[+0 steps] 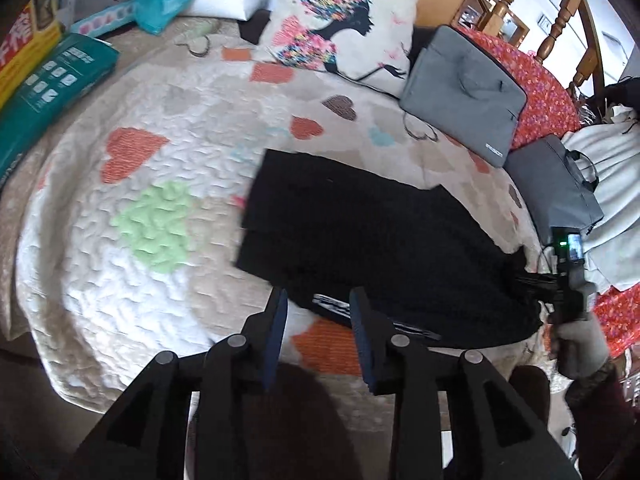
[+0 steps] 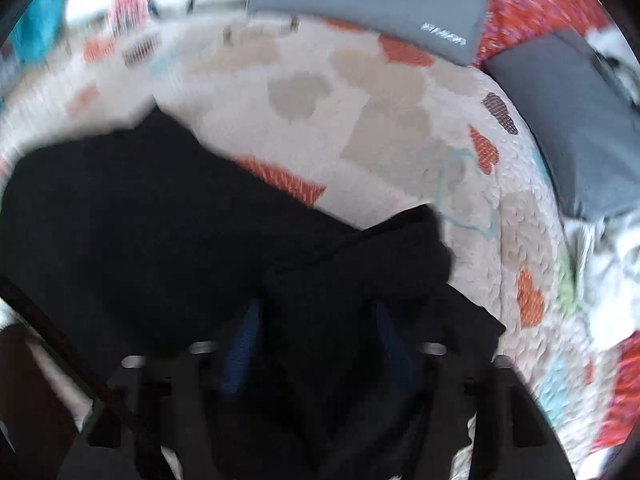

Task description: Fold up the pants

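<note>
The black pants (image 1: 360,240) lie folded on the heart-patterned quilt (image 1: 152,160). My left gripper (image 1: 318,300) is open and empty, its fingers just above the near edge of the pants by the white-lettered waistband (image 1: 332,304). My right gripper shows in the left wrist view (image 1: 560,280) at the right end of the pants, held by a gloved hand. In the blurred right wrist view, black cloth (image 2: 340,272) bunches between the blue pads (image 2: 240,336) of my right gripper (image 2: 316,320); the jaws stand fairly wide, with the cloth filling the gap.
A printed pillow (image 1: 340,28) and two grey laptop bags (image 1: 464,92) (image 1: 560,188) lie at the far side. A green box (image 1: 48,92) sits on the left. White cloth (image 1: 608,184) and a red floral cover (image 1: 540,92) lie on the right.
</note>
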Demonstrator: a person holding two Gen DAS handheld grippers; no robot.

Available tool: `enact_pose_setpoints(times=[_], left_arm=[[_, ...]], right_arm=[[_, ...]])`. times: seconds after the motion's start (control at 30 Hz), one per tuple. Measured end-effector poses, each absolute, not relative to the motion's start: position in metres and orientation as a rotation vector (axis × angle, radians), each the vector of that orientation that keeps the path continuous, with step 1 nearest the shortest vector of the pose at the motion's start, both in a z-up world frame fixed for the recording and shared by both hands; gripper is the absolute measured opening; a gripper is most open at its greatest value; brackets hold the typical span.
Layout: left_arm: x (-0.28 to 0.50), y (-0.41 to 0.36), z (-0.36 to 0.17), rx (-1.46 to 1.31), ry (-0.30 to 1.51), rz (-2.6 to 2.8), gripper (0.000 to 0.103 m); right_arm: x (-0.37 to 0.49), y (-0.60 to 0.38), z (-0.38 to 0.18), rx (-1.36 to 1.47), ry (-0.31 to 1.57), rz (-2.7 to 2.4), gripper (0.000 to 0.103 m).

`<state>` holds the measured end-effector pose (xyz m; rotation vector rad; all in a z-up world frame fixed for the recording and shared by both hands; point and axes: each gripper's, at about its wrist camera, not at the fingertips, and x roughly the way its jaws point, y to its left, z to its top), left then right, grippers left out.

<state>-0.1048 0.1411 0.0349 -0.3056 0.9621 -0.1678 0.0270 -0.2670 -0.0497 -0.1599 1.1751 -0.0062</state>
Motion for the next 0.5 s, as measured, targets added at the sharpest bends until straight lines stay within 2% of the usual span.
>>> enact_pose_setpoints(times=[0.03, 0.07, 0.23, 0.33, 0.43, 0.5], left_arm=[[-0.104, 0.138, 0.036, -0.316, 0.964, -0.181, 0.031], [-0.104, 0.135, 0.038, -0.321, 0.962, -0.196, 0.031], [-0.097, 0.124, 0.030, -0.325, 0.972, -0.220, 0.031], [-0.089, 0.120, 0.020, -0.349, 0.998, -0.225, 0.031], [-0.087, 0.115, 0.016, -0.350, 1.013, -0.228, 0.031], [-0.087, 0.113, 0.017, -0.328, 1.017, -0.223, 0.031]], right_arm=[[0.023, -0.273, -0.045, -0.120, 1.160, 0.005, 0.017], [0.015, -0.284, -0.037, -0.054, 1.143, 0.023, 0.012], [-0.033, -0.366, -0.012, 0.200, 1.074, -0.042, 0.011], [-0.055, -0.426, -0.034, 0.408, 1.111, -0.100, 0.014], [-0.076, -0.462, -0.056, 0.469, 1.166, -0.248, 0.019], [-0.088, -0.479, -0.058, 0.541, 1.148, -0.281, 0.019]])
